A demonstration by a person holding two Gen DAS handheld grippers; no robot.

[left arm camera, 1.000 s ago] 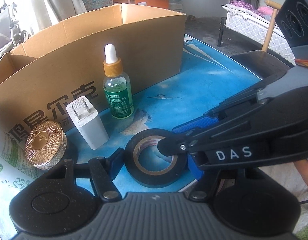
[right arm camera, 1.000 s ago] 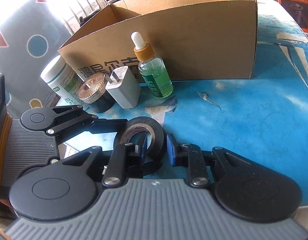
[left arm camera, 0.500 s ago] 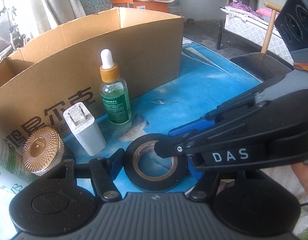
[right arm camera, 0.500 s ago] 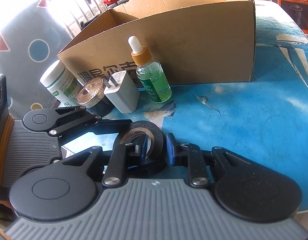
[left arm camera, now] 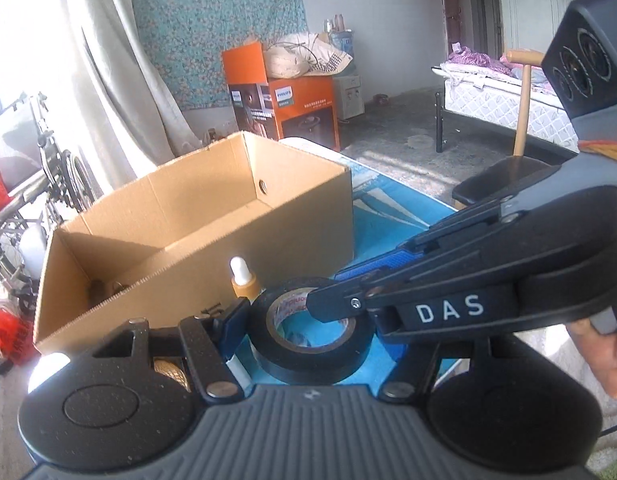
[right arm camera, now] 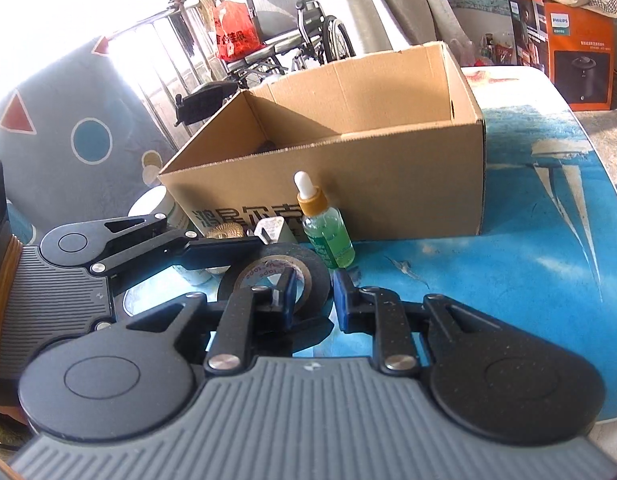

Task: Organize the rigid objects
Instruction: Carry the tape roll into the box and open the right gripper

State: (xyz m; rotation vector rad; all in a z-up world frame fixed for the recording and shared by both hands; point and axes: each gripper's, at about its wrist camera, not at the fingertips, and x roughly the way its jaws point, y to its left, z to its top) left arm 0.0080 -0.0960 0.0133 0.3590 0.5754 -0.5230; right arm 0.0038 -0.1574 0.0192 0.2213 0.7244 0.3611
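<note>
A black tape roll (left arm camera: 308,360) hangs above the blue table, held from both sides. My left gripper (left arm camera: 313,328) spans its outer width and is shut on it, its left pad (left arm camera: 237,320) against the rim. My right gripper (right arm camera: 314,286) is shut on the roll's (right arm camera: 320,276) wall, one finger inside the hole and one outside. Behind stand a green dropper bottle (right arm camera: 328,236), a white charger (right arm camera: 274,228), a gold-lidded jar (right arm camera: 224,232) and a white bottle (right arm camera: 156,208), all in front of the open cardboard box (right arm camera: 388,184).
The box (left arm camera: 188,264) holds something small at its left end (left arm camera: 108,292). The blue table (right arm camera: 528,260) stretches right of the box. An orange carton (left arm camera: 292,108), a chair (left arm camera: 504,176) and a wheelchair (right arm camera: 292,32) stand beyond. A hand (left arm camera: 604,356) holds the right gripper.
Both grippers have risen together with the tape roll, lifting it off the table. The views now tip higher, so the inside of the box shows.
</note>
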